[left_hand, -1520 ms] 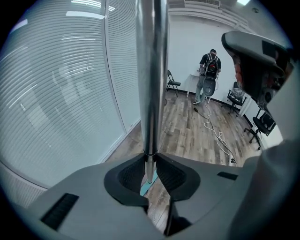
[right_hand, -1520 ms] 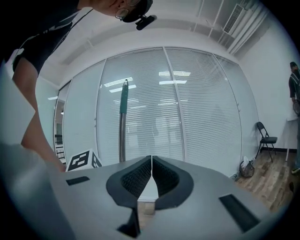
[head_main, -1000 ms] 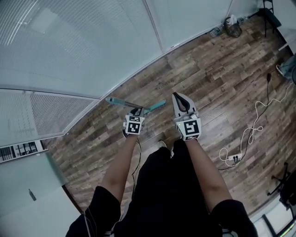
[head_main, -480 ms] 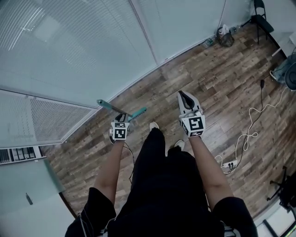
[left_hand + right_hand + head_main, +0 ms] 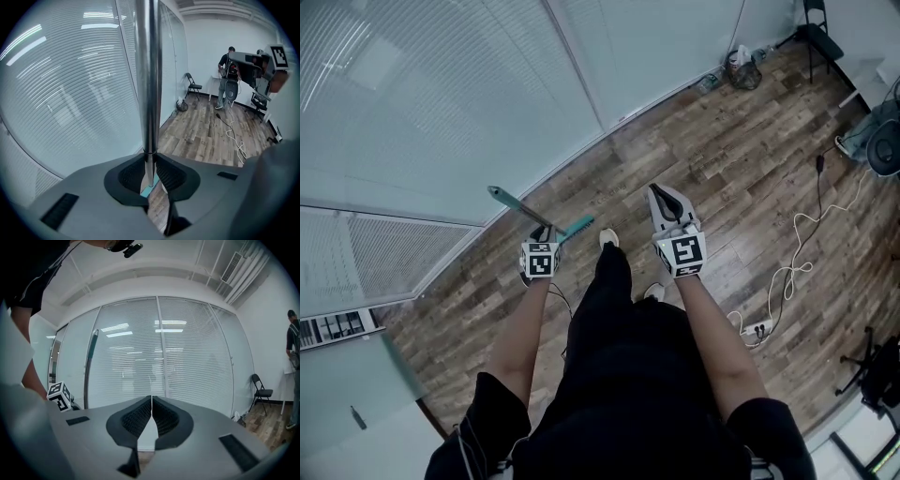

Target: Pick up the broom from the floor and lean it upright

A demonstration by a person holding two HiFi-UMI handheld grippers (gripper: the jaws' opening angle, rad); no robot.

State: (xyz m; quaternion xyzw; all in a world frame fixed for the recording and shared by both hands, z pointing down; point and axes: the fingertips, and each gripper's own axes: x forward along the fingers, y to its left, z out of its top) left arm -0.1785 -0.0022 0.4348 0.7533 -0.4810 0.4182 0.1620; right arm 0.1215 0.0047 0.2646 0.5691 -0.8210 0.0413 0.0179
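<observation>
The broom (image 5: 525, 212) has a silver pole (image 5: 148, 79) with teal ends. My left gripper (image 5: 546, 234) is shut on that pole, which rises straight up between the pads (image 5: 165, 174) in the left gripper view; a teal part (image 5: 148, 190) shows just below them. In the head view the broom's teal ends stick out on both sides of the left gripper, close to the glass wall (image 5: 441, 103). My right gripper (image 5: 665, 199) is held level to the right, shut and empty (image 5: 151, 401). In the right gripper view the broom pole (image 5: 88, 369) stands at the left against the blinds.
A glass wall with blinds (image 5: 159, 352) runs along the left and far side. A white cable and power strip (image 5: 757, 328) lie on the wood floor at the right. A folding chair (image 5: 814, 28) and a bag (image 5: 741, 70) stand far off. A person (image 5: 227, 70) stands at the room's end.
The left gripper has carried the broom leftward, nearer the glass wall. The right gripper has drifted sideways and stays shut. The person's foot has stepped forward between the grippers.
</observation>
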